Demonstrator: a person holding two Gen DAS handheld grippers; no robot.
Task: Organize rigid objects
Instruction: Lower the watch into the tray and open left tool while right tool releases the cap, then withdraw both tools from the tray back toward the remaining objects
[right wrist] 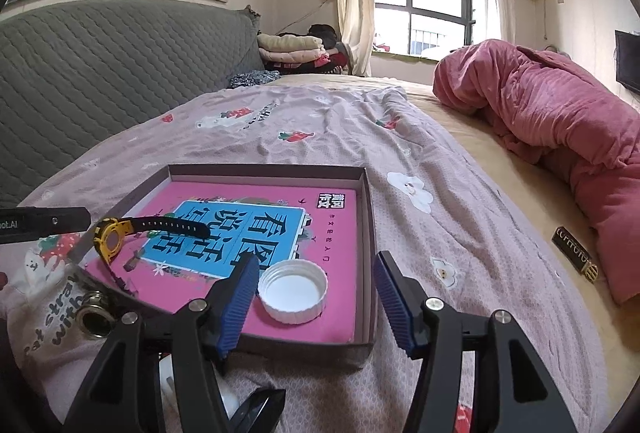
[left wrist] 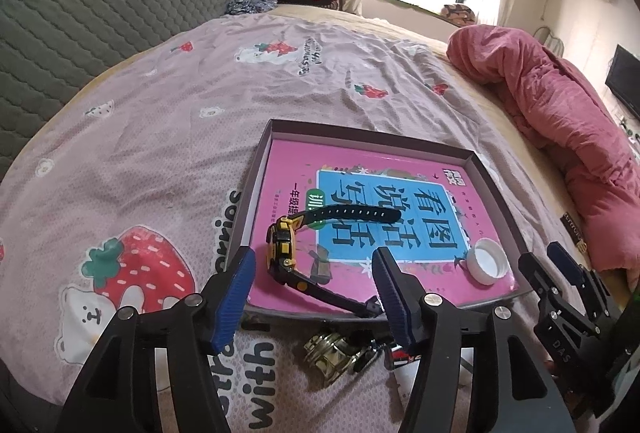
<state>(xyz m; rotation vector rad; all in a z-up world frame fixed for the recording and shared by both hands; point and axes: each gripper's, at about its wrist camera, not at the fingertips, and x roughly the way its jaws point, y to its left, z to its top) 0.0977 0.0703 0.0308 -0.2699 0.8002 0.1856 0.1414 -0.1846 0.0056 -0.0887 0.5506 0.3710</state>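
**Watch and cap set in the shallow box, both claws released**

Watch [left wrist: 282,245] with a yellow case and black strap lies on its side on the pink book cover [left wrist: 288,169] that lines the shallow cardboard box [left wrist: 256,169], near the box's front left corner in the left wrist view. The white bottle cap [right wrist: 292,291] sits open side up in the same box, near the opposite front corner. The left gripper [left wrist: 314,297] stands released, its blue pads either side of the watch and clear of it; the right gripper [right wrist: 314,299] is likewise released, with the cap between its pads but not pressed.

Outside the box, on the strawberry-print sheet [left wrist: 120,161], a camouflage-patterned metal object [left wrist: 332,351] lies just before the box's front wall; what it is cannot be told with certainty.

Handling, as a judgement: the watch is light, with a stiff case and a springy strap that will flop, so the case is the better hold. The cap is light, rigid and smooth, best pinched across its ribbed rim. The metal object looks heavier and rounded, so it may roll or slip; a grip across its narrowest part seems safest.
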